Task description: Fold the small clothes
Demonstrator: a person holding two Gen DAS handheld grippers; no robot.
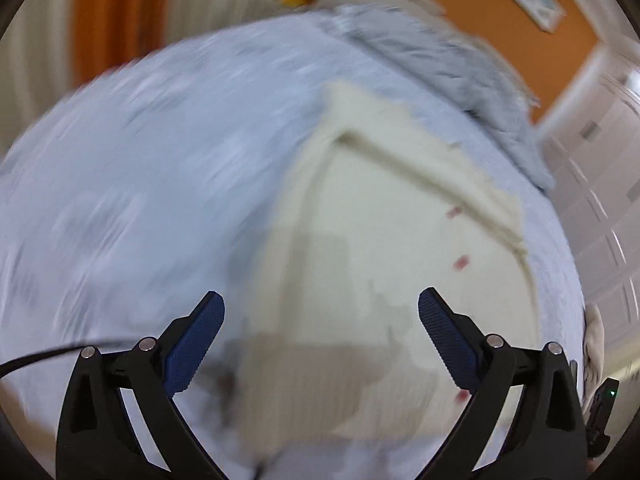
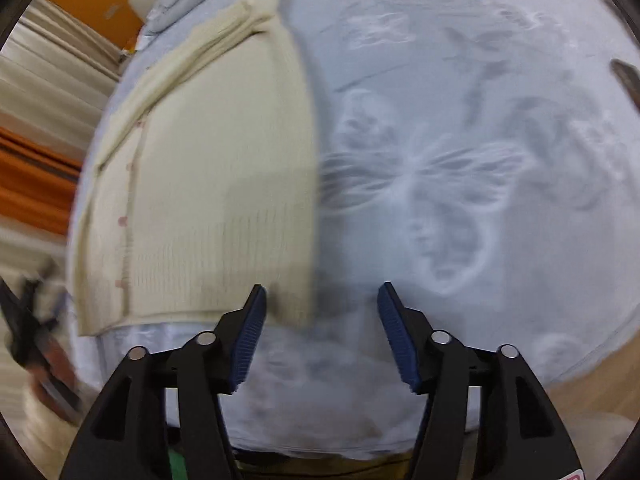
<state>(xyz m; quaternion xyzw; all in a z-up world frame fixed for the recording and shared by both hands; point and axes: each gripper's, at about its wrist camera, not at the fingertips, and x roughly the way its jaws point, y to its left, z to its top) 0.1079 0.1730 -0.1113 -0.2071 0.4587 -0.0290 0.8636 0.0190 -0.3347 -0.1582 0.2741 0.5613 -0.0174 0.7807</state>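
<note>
A cream knit cardigan (image 1: 392, 216) with small red buttons lies flat on the pale blue bedspread (image 1: 152, 168), partly folded with a sleeve across its top. My left gripper (image 1: 321, 306) hangs above its lower part, open, with nothing between the blue pads. In the right wrist view the same cardigan (image 2: 208, 184) lies to the left, its ribbed hem toward me. My right gripper (image 2: 321, 298) stands open over the bedspread (image 2: 460, 152), just off the cardigan's lower right corner, holding nothing. Both views are blurred by motion.
A grey fluffy blanket (image 1: 440, 56) is bunched at the far end of the bed beside an orange wall (image 1: 500, 28). White drawers (image 1: 600, 184) stand at the right. The other gripper (image 2: 36, 344) shows blurred at the left edge. Orange and white curtains (image 2: 36, 152) hang behind.
</note>
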